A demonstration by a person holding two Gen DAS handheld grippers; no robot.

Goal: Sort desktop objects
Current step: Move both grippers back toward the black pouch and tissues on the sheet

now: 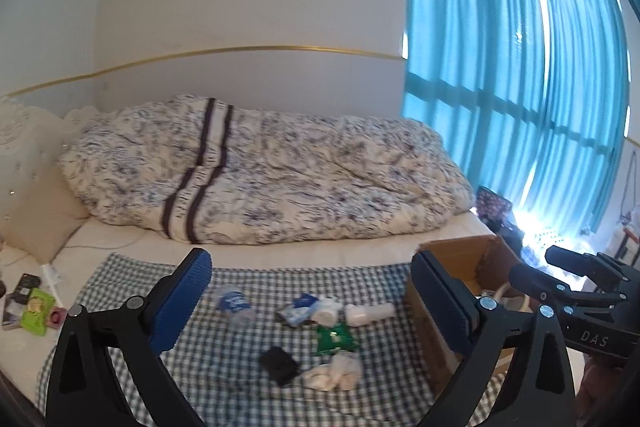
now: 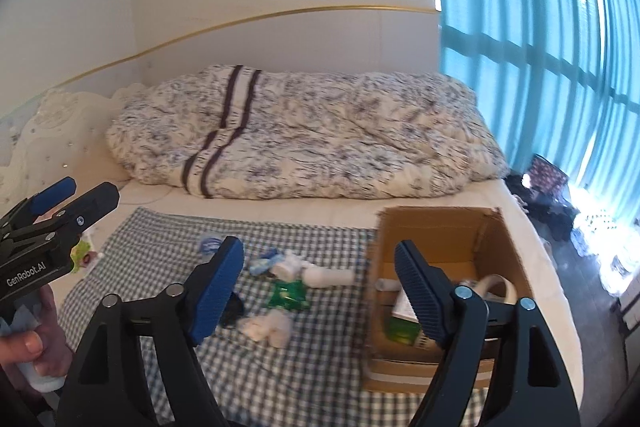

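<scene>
You are holding both grippers above a checked cloth (image 1: pixel 248 367) spread on a bed. Your left gripper (image 1: pixel 312 291) has its jaws spread wide with nothing between them; so does your right gripper (image 2: pixel 320 279). Near the middle of the cloth lies a loose cluster: a green packet (image 1: pixel 336 339), a black pouch (image 1: pixel 279 365), a white bottle (image 1: pixel 370 313) on its side, a crumpled white wad (image 1: pixel 336 375), and a clear bottle with a blue label (image 1: pixel 234 305). A cardboard box (image 2: pixel 440 227) sits at the cloth's right edge, open, with a few items already inside. Behind the cloth lies a rumpled patterned duvet (image 1: pixel 260 171).
</scene>
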